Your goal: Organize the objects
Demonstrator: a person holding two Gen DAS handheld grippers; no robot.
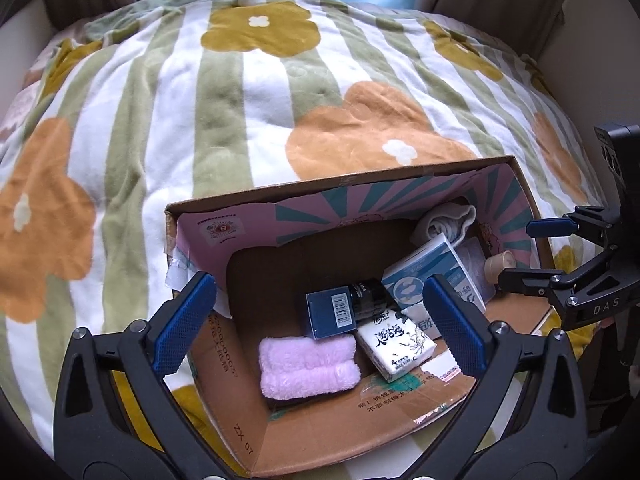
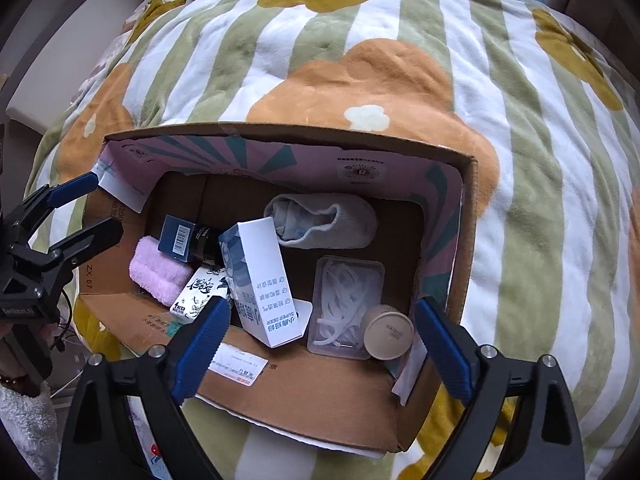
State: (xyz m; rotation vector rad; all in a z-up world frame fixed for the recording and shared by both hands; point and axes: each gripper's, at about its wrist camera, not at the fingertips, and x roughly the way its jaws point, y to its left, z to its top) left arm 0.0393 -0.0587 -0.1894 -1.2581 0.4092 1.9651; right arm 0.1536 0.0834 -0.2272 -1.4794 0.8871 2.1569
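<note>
Flower-print blanket, cardboard box on it

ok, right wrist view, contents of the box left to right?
pink towel → dark blue box → white carton → clear plastic case → round beige jar. Tissue pack and grey sock overlap others, so left out.

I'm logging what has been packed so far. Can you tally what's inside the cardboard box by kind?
Soft cloth items: 2, pink towel and grey sock
Cartons: 2, navy box and white-blue box
Tissue packs: 1
Jars and bottles: 2, dark bottle and beige jar
Clear cases: 1
Total: 8
</note>
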